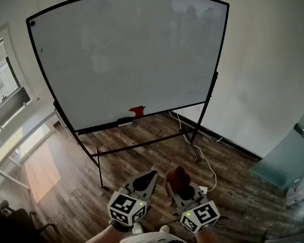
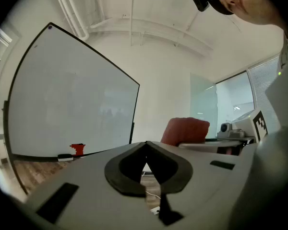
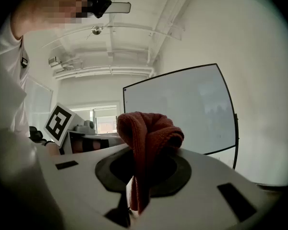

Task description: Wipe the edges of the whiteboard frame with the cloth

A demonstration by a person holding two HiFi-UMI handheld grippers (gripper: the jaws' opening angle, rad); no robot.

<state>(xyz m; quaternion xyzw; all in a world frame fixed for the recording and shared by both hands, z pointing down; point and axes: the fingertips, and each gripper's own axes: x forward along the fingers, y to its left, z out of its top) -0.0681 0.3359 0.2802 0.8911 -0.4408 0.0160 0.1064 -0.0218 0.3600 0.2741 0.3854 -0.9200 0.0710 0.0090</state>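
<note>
A large whiteboard (image 1: 126,54) with a thin black frame (image 1: 220,44) stands on a wheeled stand ahead of me; it also shows in the left gripper view as the whiteboard (image 2: 67,104) and in the right gripper view as the whiteboard (image 3: 182,111). My right gripper (image 1: 176,182) is shut on a bunched red cloth (image 1: 178,176), which sticks up between the jaws as the cloth (image 3: 149,138). My left gripper (image 1: 151,176) is shut and holds nothing; its jaws meet at the tip (image 2: 146,145). Both grippers hang low, well short of the board.
A red eraser (image 1: 137,111) and a dark marker (image 1: 124,121) lie on the board's tray. A white cable (image 1: 205,161) runs over the wooden floor by the stand's right leg (image 1: 195,148). A glass-topped table (image 1: 286,161) is at right, a window (image 1: 0,80) at left.
</note>
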